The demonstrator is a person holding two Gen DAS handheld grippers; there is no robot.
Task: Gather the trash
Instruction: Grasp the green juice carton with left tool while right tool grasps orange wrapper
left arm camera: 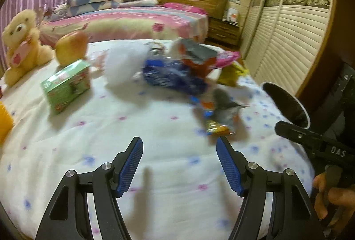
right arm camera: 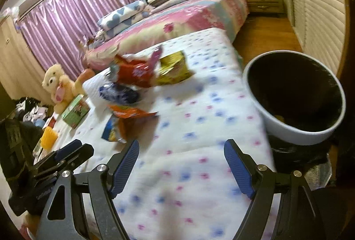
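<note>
Several empty snack wrappers lie on a white flowered bedspread (left arm camera: 155,151): an orange and blue one (left arm camera: 218,116) nearest, a blue one (left arm camera: 170,76), a red one (left arm camera: 197,58), a yellow one (left arm camera: 230,72) and a pink one (left arm camera: 226,57). They also show in the right wrist view: orange (right arm camera: 126,120), blue (right arm camera: 119,91), red (right arm camera: 135,73), yellow (right arm camera: 174,69). A white bin with a black liner (right arm camera: 295,96) stands at the bed's right edge, also in the left wrist view (left arm camera: 288,104). My left gripper (left arm camera: 179,142) is open and empty, just short of the orange wrapper. My right gripper (right arm camera: 181,144) is open and empty, left of the bin.
A green box (left arm camera: 66,84), a teddy bear (left arm camera: 22,45), an orange plush toy (left arm camera: 71,47) and a yellow object (left arm camera: 4,122) sit on the left of the bedspread. A second bed (left arm camera: 133,22) lies behind. Louvred wardrobe doors (left arm camera: 295,40) line the right wall.
</note>
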